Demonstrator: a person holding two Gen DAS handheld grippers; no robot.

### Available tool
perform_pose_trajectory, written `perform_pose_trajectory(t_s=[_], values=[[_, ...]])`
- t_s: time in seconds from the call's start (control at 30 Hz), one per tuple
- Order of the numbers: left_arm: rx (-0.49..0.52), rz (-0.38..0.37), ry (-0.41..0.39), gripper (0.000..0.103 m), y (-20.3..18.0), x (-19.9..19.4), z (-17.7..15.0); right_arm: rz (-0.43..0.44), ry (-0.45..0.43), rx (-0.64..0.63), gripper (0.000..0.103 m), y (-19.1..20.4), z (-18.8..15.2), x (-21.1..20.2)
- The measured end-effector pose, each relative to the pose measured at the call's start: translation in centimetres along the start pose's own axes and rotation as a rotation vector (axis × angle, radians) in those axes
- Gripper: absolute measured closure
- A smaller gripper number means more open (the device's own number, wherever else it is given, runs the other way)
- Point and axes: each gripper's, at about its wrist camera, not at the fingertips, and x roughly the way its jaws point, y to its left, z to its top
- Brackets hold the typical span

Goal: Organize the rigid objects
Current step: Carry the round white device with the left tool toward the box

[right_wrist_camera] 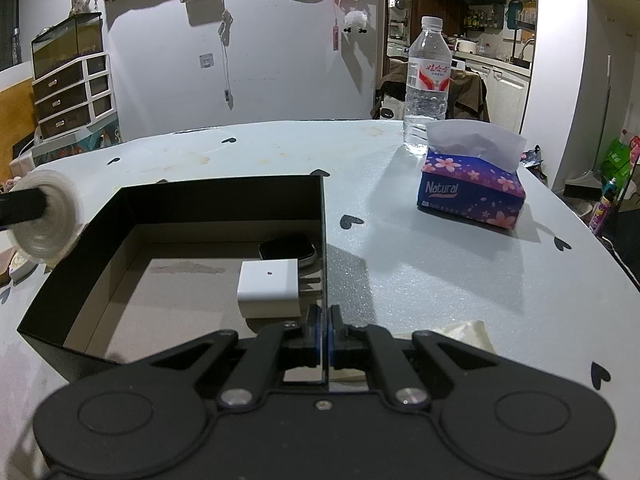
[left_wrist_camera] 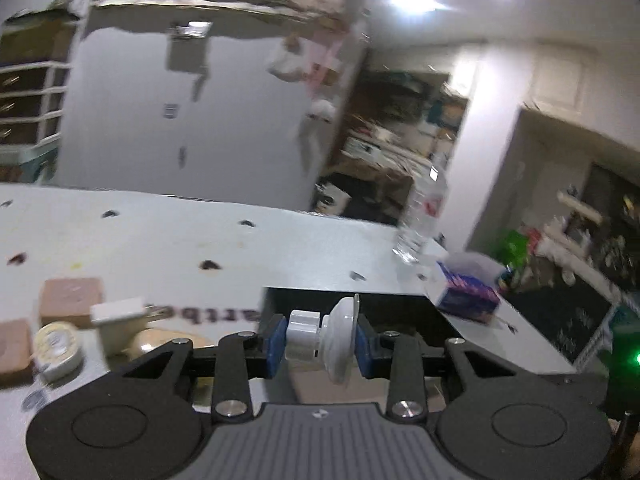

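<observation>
My left gripper (left_wrist_camera: 320, 340) is shut on a white suction-cup knob (left_wrist_camera: 320, 338) and holds it in the air just before the black box (left_wrist_camera: 312, 300). It shows blurred at the left of the right wrist view (right_wrist_camera: 44, 216). My right gripper (right_wrist_camera: 324, 336) is shut on the right wall of the black box (right_wrist_camera: 323, 240). Inside the box lie a white charger block (right_wrist_camera: 268, 286) and a dark smartwatch (right_wrist_camera: 290, 250). Left of the box, a tape roll (left_wrist_camera: 58, 346), brown blocks (left_wrist_camera: 70, 300) and a white block (left_wrist_camera: 118, 310) lie on the table.
A water bottle (right_wrist_camera: 427, 84) and a purple tissue box (right_wrist_camera: 472, 184) stand on the white table (right_wrist_camera: 460, 272) to the right of the black box. A beige cloth (right_wrist_camera: 460, 334) lies near my right gripper. A drawer cabinet (right_wrist_camera: 74, 96) stands behind the table's left.
</observation>
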Motion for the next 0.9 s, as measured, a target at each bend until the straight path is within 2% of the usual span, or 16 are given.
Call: perform_pose_trajectory(t_s=[0.13,0.27,0.4,0.5,0.57,0.67,0.73,0.8,0.9], values=[[0.126,-0.012,0.133,0.066,-2.6,3.9,0.3,-0.003,0.000,-0.001,0.099,0.0,0.0,0.0],[0.210,0.031,0.264,0.066,-4.1,8.1,0.3,-0.004,0.000,-0.002,0.099,0.0,0.0,0.0],[0.332,0.141,0.326,0.066,-5.6,10.9,0.2,-0.003,0.000,-0.002,0.099,0.1,0.0,0.0],[0.429,0.217,0.330,0.066,-6.7,12.2,-0.1,-0.002,-0.002,-0.004,0.099,0.2,0.0,-0.1],[0.468,0.234,0.330,0.067,-7.2,12.7,-0.1,-0.001,-0.003,-0.003,0.099,0.1,0.0,-0.1],[0.468,0.209,0.329,0.066,-8.1,13.3,-0.1,0.001,-0.003,-0.003,0.099,0.1,0.0,-0.1],[0.426,0.171,0.328,0.064,-8.3,13.6,0.0,0.001,-0.003,-0.002,0.099,0.1,0.0,-0.1],[0.367,0.131,0.330,0.045,-8.1,13.7,0.1,0.002,-0.003,-0.003,0.099,0.1,0.0,-0.1],[0.313,0.097,0.328,0.041,-7.7,13.5,0.1,0.005,-0.003,-0.002,0.099,0.1,0.0,-0.1]])
